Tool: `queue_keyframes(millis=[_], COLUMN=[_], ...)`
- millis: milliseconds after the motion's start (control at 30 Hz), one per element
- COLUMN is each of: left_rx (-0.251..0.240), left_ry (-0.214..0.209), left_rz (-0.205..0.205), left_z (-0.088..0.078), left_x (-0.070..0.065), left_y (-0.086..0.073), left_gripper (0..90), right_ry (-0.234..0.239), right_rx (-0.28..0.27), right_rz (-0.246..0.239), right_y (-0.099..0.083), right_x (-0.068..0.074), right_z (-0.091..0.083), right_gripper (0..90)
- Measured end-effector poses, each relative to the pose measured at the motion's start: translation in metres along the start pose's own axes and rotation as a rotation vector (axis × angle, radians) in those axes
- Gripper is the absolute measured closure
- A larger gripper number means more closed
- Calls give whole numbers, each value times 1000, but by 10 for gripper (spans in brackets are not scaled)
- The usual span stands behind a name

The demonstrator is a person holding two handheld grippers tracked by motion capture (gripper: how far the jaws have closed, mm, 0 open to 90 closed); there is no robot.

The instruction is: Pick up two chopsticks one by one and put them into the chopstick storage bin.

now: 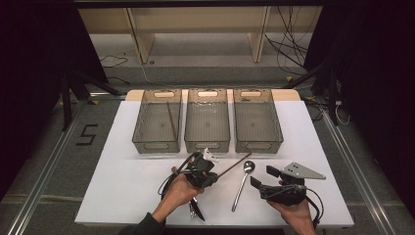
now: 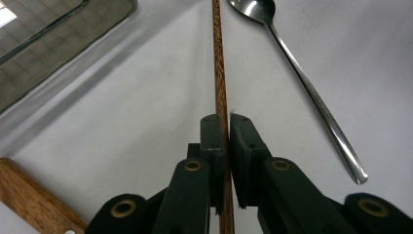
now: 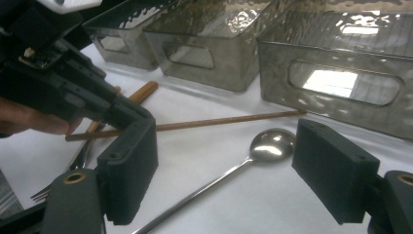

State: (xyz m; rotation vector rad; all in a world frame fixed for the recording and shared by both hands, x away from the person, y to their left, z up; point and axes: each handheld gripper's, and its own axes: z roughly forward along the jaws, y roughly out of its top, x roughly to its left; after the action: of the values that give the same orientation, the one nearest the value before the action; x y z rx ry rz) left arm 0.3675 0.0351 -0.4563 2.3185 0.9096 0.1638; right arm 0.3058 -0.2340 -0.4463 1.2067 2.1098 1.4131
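Left gripper [image 2: 225, 122] clamps the wooden chopstick [image 2: 219, 58]; right gripper [image 3: 243, 165] waits open. Next: carry chopstick to the left bin [image 1: 142, 128].

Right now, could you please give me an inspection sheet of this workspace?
Surface: white table, wooden edge at the back.
Job's things: brown chopstick, clamped near one end; another chopstick lies in the left bin.
Clutter: spoon lying loose; fork and a wooden handle by the left hand; middle bin and right bin.
Grippers: left gripper shut on the chopstick; right gripper open, holding nothing, above the spoon.
Cables: one trails from each gripper; more lie on the floor behind.
Surroundings: wooden shelving, dark stands, a taped "5" on the floor.
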Motion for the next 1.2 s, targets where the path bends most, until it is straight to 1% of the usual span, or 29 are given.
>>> queue_keyframes(millis=[33,67,167,200,233,267,300,333,367,467,533,567,600,633,700,733,767,833,867,900,933,967,1000,1033,1067,1100,1167,1200], left_rx=[0,5,5,6,7,7,9,7,8,8,5,11,8,8,10,9,9,4,2,2,2,-2,-3,-2,-3,-2,-1,-1], left_ry=[-3,-5,-5,-8,-9,-10,-12,-11,-13,-15,-17,-17,-20,-20,-22,-25,-27,-31,-35,-35,-38,-42,-43,-44,-47,-53,-55,-59], left_rz=[-2,-1,-6,-6,-5,-4,-3,-4,-4,0,-7,2,0,0,6,10,15,18,20,22,24,22,23,25,24,28,30,33], left_z=[0,-1,-1,-1,-1,-1,-2,-2,-3,-6,-7,-8,-10,-10,-12,-14,-15,-19,-20,-22,-23,-25,-26,-27,-28,-30,-31,-32], left_x=[0,1,1,1,2,2,2,1,1,2,2,3,3,3,2,2,2,0,0,-1,-1,-1,-1,-1,-1,-2,-3,-4], left_y=[0,0,0,0,1,1,1,1,1,2,2,2,2,2,3,3,3,4,5,5,5,6,6,6,6,6,6,6], left_gripper=[847,847,847,847,847,847,847,847,847,847,847,847,847,847,847,847,847,847,847,847,847,847,847,847,847,847,847,847], right_ry=[-10,-10,-14,-13,-42,-62,-62,-70,-70,-102,-126,-150,-160,-160,-188,-206,-214,-229,-232,-239,-252,-252,-271,-271,-290,-287,-301,-301], right_rx=[17,17,31,34,49,69,69,82,82,94,101,98,110,110,117,118,116,105,110,110,94,94,105,105,91,86,71,71], right_rz=[-56,-56,-151,-194,-315,-391,-391,-501,-501,-640,-712,-800,-835,-835,-895,-940,-962,-983,-996,-1000,-1007,-1007,-1067,-1067,-1080,-1090,-1115,-1115], right_y=[0,0,1,1,0,0,0,-1,-1,-3,-5,-8,-9,-9,-12,-15,-15,-16,-17,-17,-18,-18,-19,-19,-20,-20,-20,-20], right_x=[5,5,16,20,30,36,36,45,45,54,59,64,66,66,70,74,75,77,77,78,78,78,79,79,81,81,81,81], right_z=[4,4,12,15,24,28,28,37,37,52,60,67,71,71,77,81,82,83,83,83,84,84,85,85,86,86,86,86], right_gripper=[248,248,244,244,244,244,244,254,254,266,277,295,302,302,319,337,352,372,384,402,419,419,436,436,457,468,489,489])
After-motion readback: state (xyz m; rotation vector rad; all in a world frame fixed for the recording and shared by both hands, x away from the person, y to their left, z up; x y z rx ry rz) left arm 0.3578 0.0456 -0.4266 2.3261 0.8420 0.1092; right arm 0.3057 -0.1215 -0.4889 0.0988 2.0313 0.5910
